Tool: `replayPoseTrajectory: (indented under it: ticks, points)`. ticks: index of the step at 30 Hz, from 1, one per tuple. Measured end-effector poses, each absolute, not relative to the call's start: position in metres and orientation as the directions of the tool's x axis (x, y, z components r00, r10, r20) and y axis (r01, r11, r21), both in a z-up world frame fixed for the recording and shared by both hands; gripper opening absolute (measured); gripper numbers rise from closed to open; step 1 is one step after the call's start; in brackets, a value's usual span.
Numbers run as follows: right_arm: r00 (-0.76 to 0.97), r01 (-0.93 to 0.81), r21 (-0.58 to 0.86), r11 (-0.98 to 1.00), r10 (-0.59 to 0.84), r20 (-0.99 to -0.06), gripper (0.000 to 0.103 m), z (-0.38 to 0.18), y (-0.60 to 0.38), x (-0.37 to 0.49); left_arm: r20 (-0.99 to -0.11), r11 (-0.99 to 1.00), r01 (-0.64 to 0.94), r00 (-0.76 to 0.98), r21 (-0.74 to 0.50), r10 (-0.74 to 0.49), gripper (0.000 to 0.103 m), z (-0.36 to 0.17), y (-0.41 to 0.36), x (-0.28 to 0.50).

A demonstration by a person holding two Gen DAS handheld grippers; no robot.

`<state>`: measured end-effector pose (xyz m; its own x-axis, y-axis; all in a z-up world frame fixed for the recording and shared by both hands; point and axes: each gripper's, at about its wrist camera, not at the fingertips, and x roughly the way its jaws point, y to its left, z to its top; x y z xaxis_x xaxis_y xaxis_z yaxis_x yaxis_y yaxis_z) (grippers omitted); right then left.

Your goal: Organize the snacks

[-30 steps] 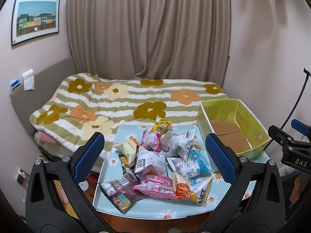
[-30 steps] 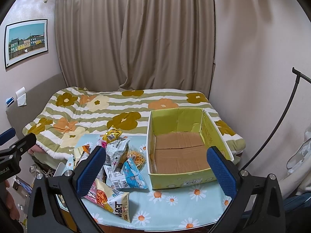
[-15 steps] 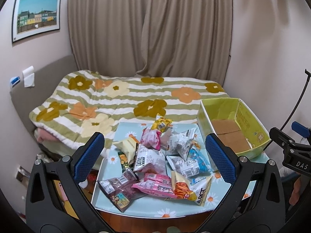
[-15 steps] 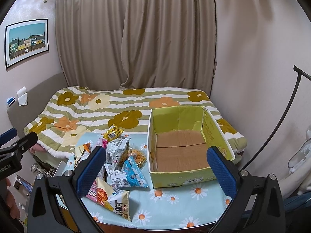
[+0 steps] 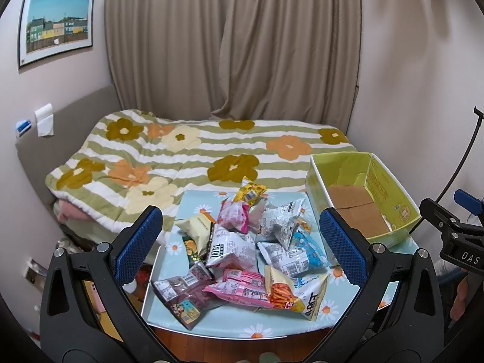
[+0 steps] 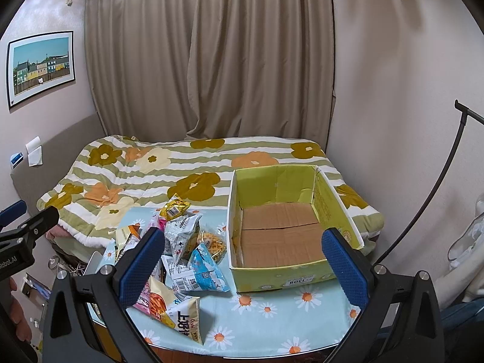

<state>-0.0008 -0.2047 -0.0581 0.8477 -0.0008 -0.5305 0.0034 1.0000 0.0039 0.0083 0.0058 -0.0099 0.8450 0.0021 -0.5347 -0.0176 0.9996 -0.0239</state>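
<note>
A pile of snack packets (image 5: 242, 251) lies on a small table with a daisy-print cloth (image 5: 230, 326); it also shows in the right wrist view (image 6: 184, 251). An open yellow-green cardboard box (image 6: 284, 275) stands empty on the table's right side, also seen in the left wrist view (image 5: 393, 199). My left gripper (image 5: 242, 251) is open and empty, held above and in front of the pile. My right gripper (image 6: 242, 266) is open and empty, held in front of the box's left front corner.
A bed with a green-striped flower quilt (image 5: 196, 157) lies behind the table. Curtains (image 6: 211, 60) hang at the back. Walls close both sides. A thin black stand (image 6: 429, 196) leans at the right. Clutter (image 5: 72, 242) sits on the floor left of the table.
Both views have risen and pulled back slightly, so the table and box sit a little lower in frame. Nothing on the table has moved. Both grippers stay open.
</note>
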Motion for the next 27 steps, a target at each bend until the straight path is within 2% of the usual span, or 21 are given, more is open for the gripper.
replayPoseTrajectory:
  ticks: [27]
  points:
    - [0.845,-0.006,0.011,1.000,0.011,-0.534,0.103,-0.0561,-0.2063,-0.0072,-0.544,1.000,-0.017,0.839,-0.012,0.008,0.103,-0.0097,-0.0006,0.0040]
